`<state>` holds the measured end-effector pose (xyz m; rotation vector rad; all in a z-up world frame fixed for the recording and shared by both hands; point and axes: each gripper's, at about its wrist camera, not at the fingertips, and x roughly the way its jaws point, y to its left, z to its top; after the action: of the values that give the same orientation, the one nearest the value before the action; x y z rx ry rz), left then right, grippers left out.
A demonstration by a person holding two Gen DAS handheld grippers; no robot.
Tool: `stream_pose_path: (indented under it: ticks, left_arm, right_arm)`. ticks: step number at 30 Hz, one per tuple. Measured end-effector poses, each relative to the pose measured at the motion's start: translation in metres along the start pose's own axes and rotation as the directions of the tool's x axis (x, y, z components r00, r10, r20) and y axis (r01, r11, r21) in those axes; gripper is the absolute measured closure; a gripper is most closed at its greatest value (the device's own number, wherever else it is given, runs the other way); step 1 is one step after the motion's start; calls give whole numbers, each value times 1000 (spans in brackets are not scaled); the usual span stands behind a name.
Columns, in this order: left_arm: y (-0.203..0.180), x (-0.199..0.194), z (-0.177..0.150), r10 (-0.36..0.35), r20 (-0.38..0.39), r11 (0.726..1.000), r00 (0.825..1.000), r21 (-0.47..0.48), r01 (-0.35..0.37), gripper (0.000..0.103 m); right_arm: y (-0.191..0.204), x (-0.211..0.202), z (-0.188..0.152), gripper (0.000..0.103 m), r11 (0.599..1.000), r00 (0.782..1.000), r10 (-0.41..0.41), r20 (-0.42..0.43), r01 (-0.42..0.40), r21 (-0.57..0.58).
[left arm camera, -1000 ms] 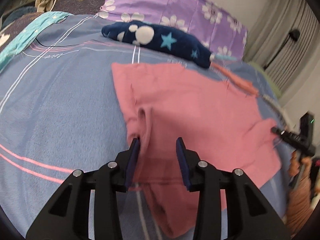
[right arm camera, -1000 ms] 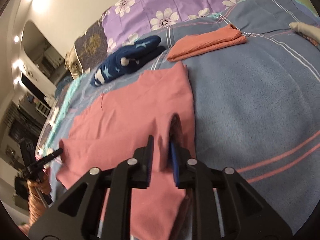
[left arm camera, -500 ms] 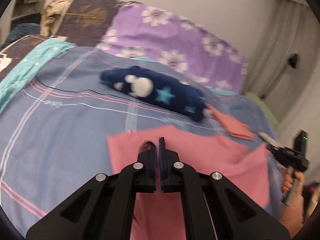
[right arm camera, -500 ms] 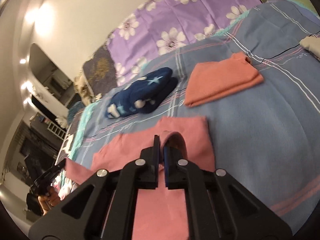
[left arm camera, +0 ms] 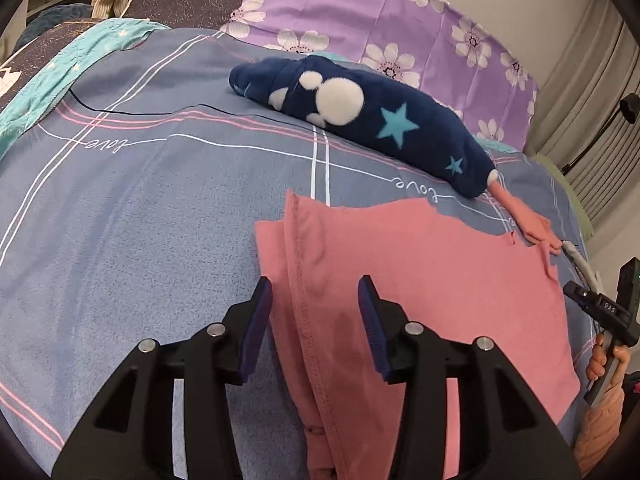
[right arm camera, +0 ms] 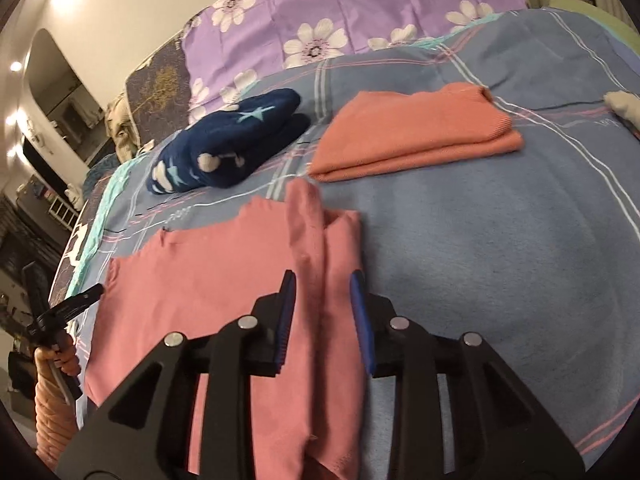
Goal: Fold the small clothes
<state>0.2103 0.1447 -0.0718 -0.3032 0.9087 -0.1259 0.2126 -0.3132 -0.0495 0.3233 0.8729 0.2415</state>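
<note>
A pink garment [left arm camera: 420, 280] lies folded over on the blue bedcover; it also shows in the right wrist view [right arm camera: 224, 280]. My left gripper [left arm camera: 316, 300] is open just above the garment's left folded edge, holding nothing. My right gripper [right arm camera: 323, 296] is open above the garment's right folded edge, a raised ridge of cloth between its jaws, not gripped. Each gripper shows at the edge of the other's view.
A dark blue star-patterned fleece bundle [left arm camera: 360, 116] lies beyond the garment. A folded orange cloth [right arm camera: 416, 136] lies at the back right. A purple flowered pillow [left arm camera: 380, 20] stands at the bed's head. A white item [right arm camera: 624, 106] lies at the far right.
Both grippers shut on the garment's near edge, carried it forward over itself, and have now opened and let go. The garment lies doubled over.
</note>
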Motion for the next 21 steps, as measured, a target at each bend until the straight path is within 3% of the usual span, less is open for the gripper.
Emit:
stream_pose_path:
  ticks: [8, 10, 11, 12, 13, 14, 21]
  left_arm:
    - [9, 20, 16, 50, -5, 999, 999, -3, -50, 58]
    - [8, 24, 21, 54, 1, 999, 999, 4, -54, 72]
    - [7, 26, 23, 63, 3, 998, 998, 11, -63, 91]
    - [5, 28, 26, 68, 1, 998, 998, 19, -68, 96]
    - [4, 28, 28, 69, 4, 998, 998, 16, -69, 96]
    - [2, 26, 29, 70, 14, 997, 997, 17, -70, 97]
    - [-25, -18, 29, 60, 135, 991, 989, 114, -76, 97]
  right_arm:
    - [15, 32, 11, 66, 997, 998, -40, -45, 37, -75]
    - [16, 41, 15, 65, 996, 997, -55, -56, 51, -77]
    - [17, 46, 18, 65, 995, 996, -64, -56, 60, -77]
    - [18, 49, 21, 67, 995, 996, -72, -53, 68, -76]
    - [18, 50, 23, 88, 994, 995, -82, -48, 78, -77]
    - [19, 51, 26, 100, 994, 995, -86, -45, 83, -75]
    - [23, -19, 25, 99, 999, 992, 12, 130, -6, -44]
